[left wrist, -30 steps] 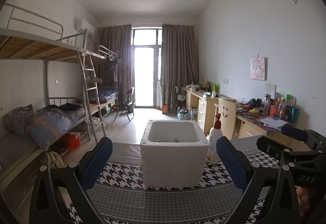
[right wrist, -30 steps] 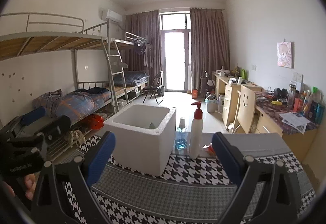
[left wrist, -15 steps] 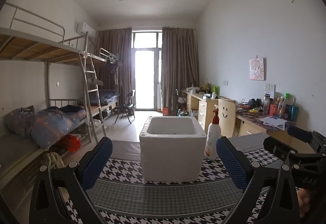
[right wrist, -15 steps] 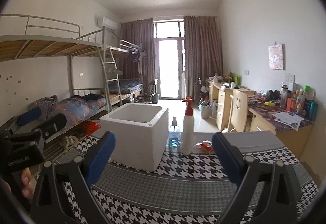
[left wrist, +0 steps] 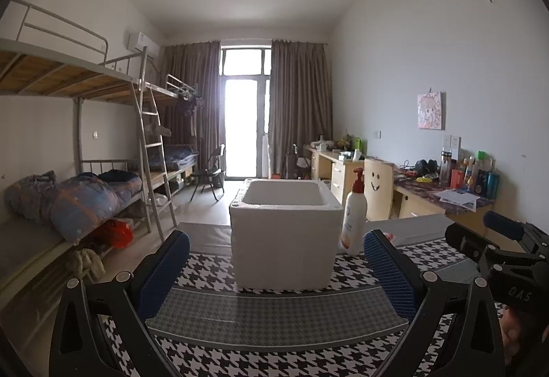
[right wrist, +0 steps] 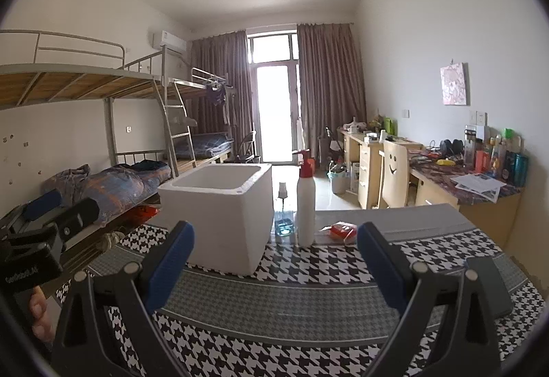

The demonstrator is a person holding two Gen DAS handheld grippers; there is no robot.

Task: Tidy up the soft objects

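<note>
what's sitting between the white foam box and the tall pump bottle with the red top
A small clear spray bottle with blue liquid stands between the white foam box and the pump bottle. Only the right wrist view shows it.

White foam box (left wrist: 284, 239) on blk/wht houndstooth cloth (right wrist: 308, 353) w/ grey bands. White pump bottle (right wrist: 306, 205), red top. Clear bottle (right wrist: 284, 222), blue liquid. Red packet (right wrist: 339, 228). Blue pads (left wrist: 164, 270) on blk frames. Brown curtains (left wrist: 298, 105).
</note>
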